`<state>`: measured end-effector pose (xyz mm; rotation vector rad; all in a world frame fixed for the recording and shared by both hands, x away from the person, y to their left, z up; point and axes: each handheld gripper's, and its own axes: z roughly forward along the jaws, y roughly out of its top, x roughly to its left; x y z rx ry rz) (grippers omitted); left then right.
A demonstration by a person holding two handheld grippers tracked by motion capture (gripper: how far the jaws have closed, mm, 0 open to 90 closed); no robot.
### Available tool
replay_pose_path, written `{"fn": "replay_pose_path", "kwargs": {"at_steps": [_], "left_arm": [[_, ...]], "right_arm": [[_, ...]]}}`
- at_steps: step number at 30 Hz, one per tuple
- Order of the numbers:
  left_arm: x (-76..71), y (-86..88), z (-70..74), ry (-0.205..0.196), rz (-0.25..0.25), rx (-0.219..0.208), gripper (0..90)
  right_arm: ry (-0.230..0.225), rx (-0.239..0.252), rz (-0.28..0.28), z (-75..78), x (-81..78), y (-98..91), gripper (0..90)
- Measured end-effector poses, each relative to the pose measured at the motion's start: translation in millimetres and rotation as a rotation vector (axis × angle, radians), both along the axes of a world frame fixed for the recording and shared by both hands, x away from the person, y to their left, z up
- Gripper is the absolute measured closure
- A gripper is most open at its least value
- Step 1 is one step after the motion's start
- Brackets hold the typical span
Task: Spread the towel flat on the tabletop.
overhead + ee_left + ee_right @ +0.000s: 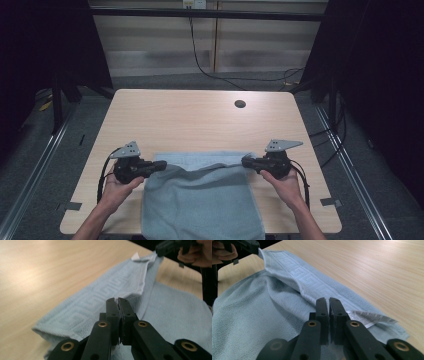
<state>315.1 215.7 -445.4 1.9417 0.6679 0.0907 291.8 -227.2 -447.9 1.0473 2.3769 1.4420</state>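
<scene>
- Light blue towel spread on the near half of the bench, near end draping off the near edge.
- Left gripper clamped narrow on the towel's far left corner; in the left gripper view, cloth pinched tight between the closed jaws.
- Right gripper likewise shut on the far right corner, care label poking out just beside the jaws in the right gripper view.
- Far hem stretched left to right between the two grippers, sagging in the middle, patterned border lifted off the bench.
- Each hand on its own corner, neither nearer than the other.
- Likely next: both corners carried together towards the near edge, folding across the towel's long axis, hem kept level.
</scene>
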Motion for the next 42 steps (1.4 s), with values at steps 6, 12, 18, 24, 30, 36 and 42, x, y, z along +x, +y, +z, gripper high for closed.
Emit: {"fn": "replay_pose_path", "kwargs": {"at_steps": [6,12,18,24,30,36,42], "left_arm": [[11.8,1.8,7.4,-0.007,0.036,-0.011,88.6],[32.3,-1.9,26.2,-0.023,0.070,0.009,88.7],[83.6,-7.4,62.3,-0.017,0.178,-0.047,88.9],[131.5,-13.0,98.1,-0.053,0.287,-0.093,85.4],[150.2,-2.9,82.8,-0.018,0.422,-0.033,59.2],[127.3,6.3,48.2,0.011,0.368,-0.022,57.7],[92.4,2.4,0.0,0.074,0.275,0.046,57.5]], "right_arm": [[-0.040,-0.008,-0.014,15.5,4.5,1.3,90.0],[-0.070,-0.008,-0.031,37.5,33.4,5.8,90.0],[-0.101,-0.006,-0.066,69.7,81.1,11.8,90.0],[-0.144,-0.028,-0.135,107.0,139.6,30.1,90.0],[-0.107,-0.021,-0.222,92.1,155.1,28.1,69.3],[-0.060,-0.019,-0.197,51.7,134.5,23.0,65.3],[0.005,-0.034,-0.094,20.4,96.5,25.6,67.2]]}}
